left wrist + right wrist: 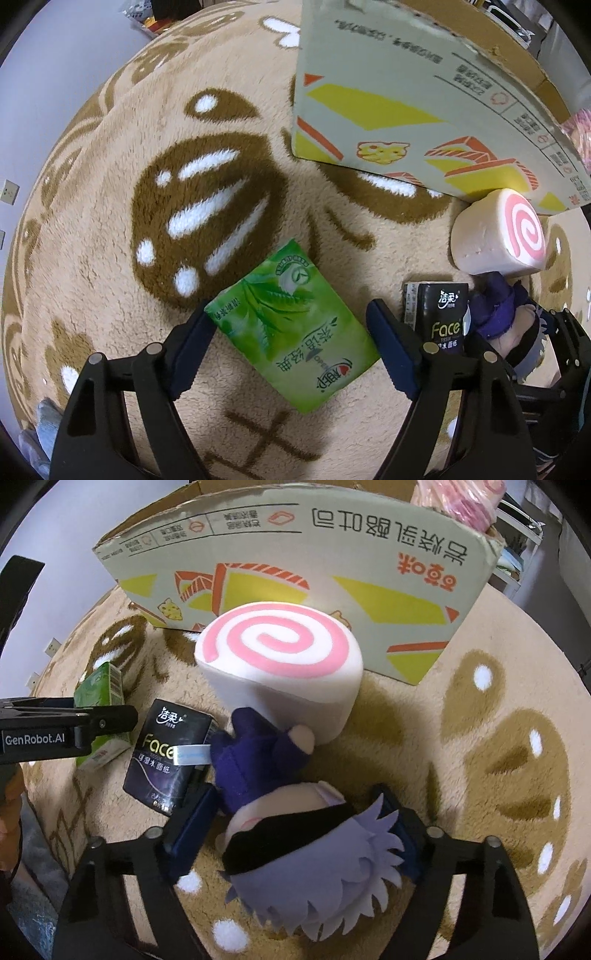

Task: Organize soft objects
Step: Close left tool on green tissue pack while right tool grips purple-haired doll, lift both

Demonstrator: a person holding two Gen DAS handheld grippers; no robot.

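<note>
A green tissue pack lies on the plush rug, between the open fingers of my left gripper; the left finger touches its corner. It also shows in the right wrist view. A black "Face" tissue pack lies to its right. A pink-swirl roll cushion stands by the box. A plush doll with grey hair and purple clothes lies between the open fingers of my right gripper, which flank its head. It also shows in the left wrist view.
A large cardboard box stands on the beige-and-brown rug behind the objects. A pink bagged item sits in or behind the box. My left gripper's body crosses the left of the right wrist view.
</note>
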